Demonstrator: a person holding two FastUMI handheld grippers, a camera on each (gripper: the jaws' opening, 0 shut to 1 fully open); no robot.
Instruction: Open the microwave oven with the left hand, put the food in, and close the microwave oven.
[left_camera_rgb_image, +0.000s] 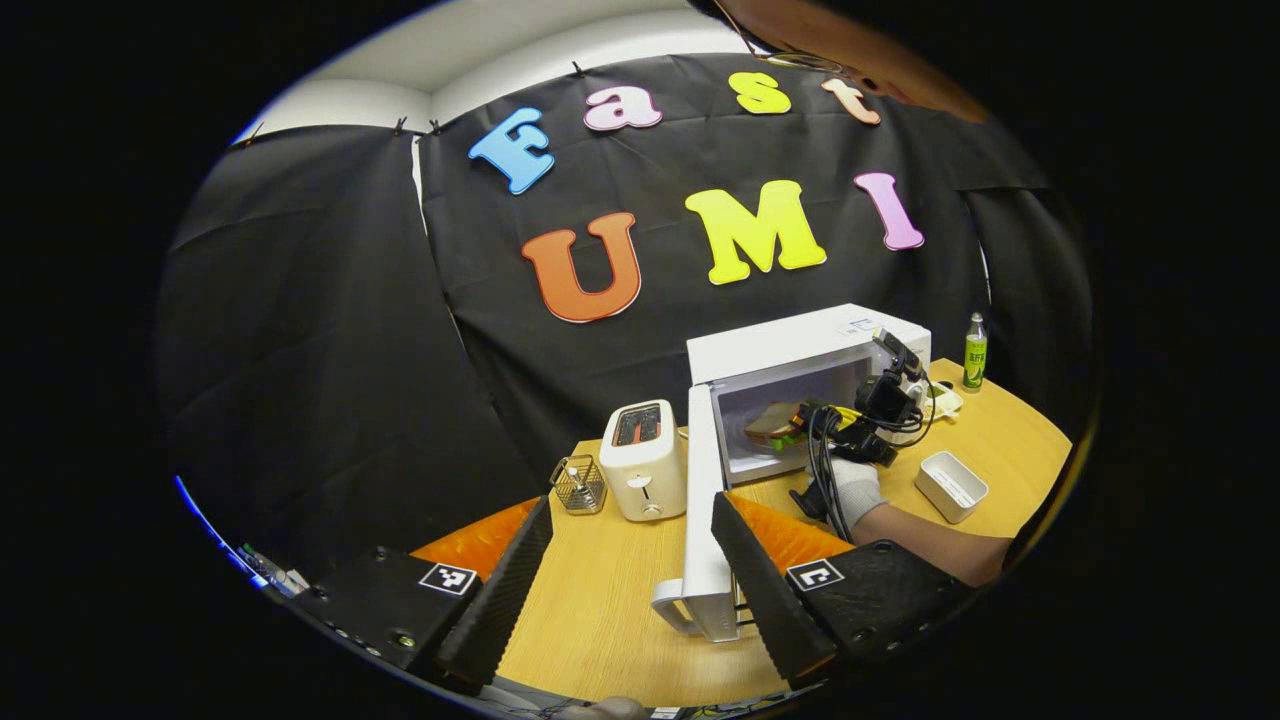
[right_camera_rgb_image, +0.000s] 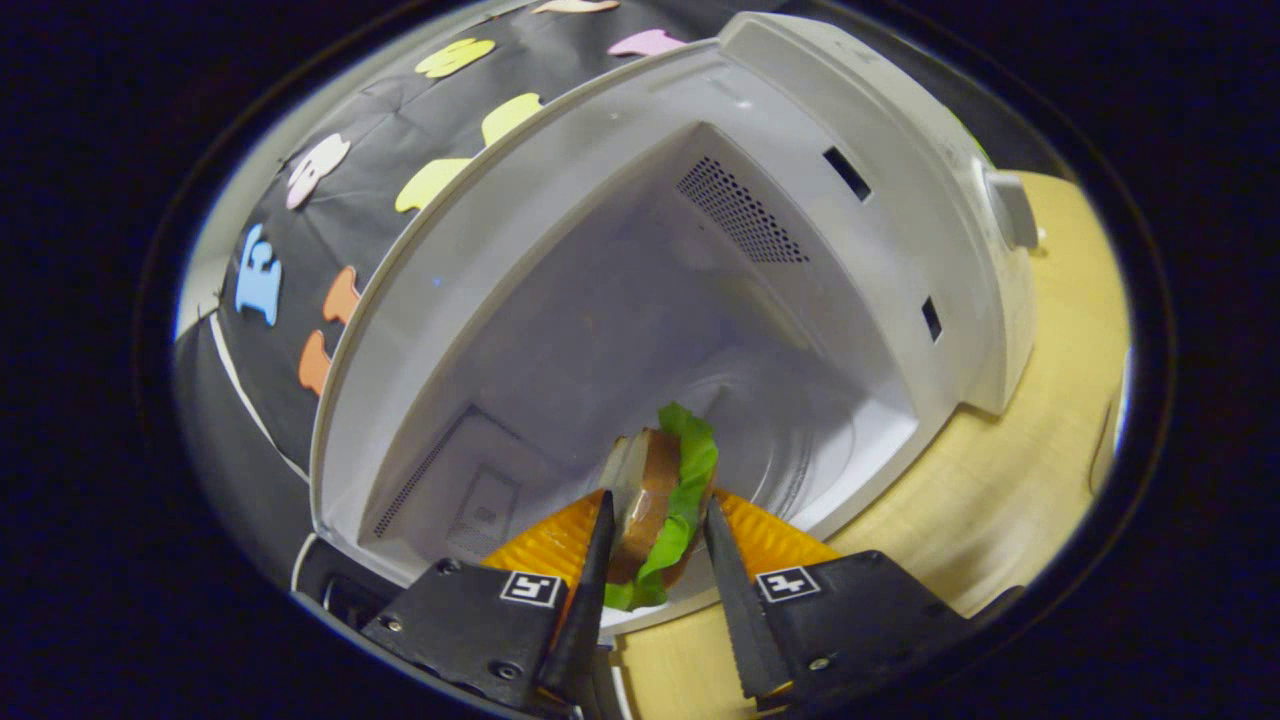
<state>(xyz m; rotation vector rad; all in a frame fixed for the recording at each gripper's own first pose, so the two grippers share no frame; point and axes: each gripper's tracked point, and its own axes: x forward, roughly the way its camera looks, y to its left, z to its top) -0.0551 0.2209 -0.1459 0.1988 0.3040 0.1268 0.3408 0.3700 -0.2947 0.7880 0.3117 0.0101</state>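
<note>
Microwave oven (left_camera_rgb_image: 800, 370) stands on the desk (left_camera_rgb_image: 600, 600) ahead of the left gripper (left_camera_rgb_image: 630, 590), its door (left_camera_rgb_image: 703, 500) swung wide open toward that gripper. The left gripper's fingers are spread apart and hold nothing; the door's handle (left_camera_rgb_image: 690, 612) sits just between them. A toaster (left_camera_rgb_image: 642, 458) stands beside the door. In the right gripper view, the right gripper (right_camera_rgb_image: 655, 560) clamps a sandwich (right_camera_rgb_image: 662, 505) with green lettuce, held on edge at the mouth of the oven's cavity (right_camera_rgb_image: 620, 330).
</note>
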